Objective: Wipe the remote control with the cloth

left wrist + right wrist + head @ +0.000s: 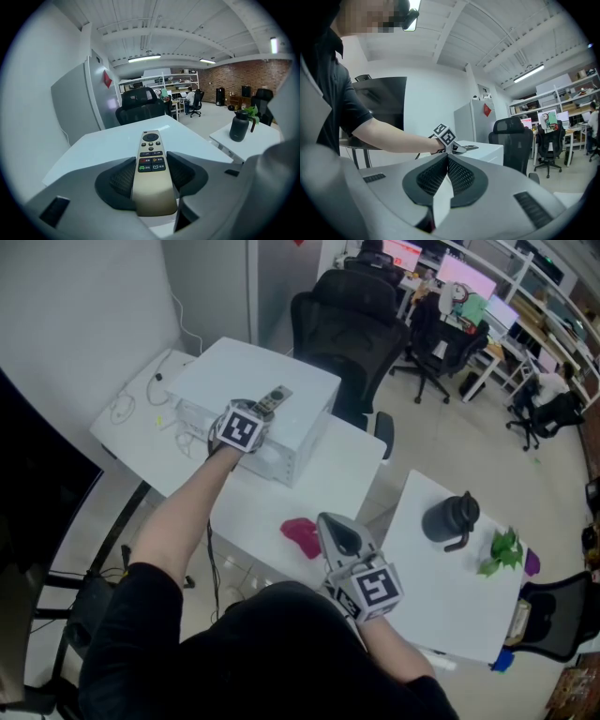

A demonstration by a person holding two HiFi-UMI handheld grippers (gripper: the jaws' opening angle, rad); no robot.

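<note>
A gold remote control point(150, 154) with dark buttons lies on top of a white box point(217, 369); it is also in the head view point(275, 397). My left gripper point(151, 171) reaches over the box from the near side, its dark pads against both long sides of the remote control's near half. A magenta cloth point(302, 535) lies crumpled on the white table point(347, 474), just left of my right gripper point(330, 526). In the right gripper view, the right gripper point(446, 161) is shut with nothing between its pads, raised and pointing at the left gripper point(454, 146).
A black jug point(451, 518) and a green plant point(502, 549) stand on a second white table at the right. Black office chairs point(352, 324) stand beyond the box. Cables point(141, 404) lie on the table part left of the box.
</note>
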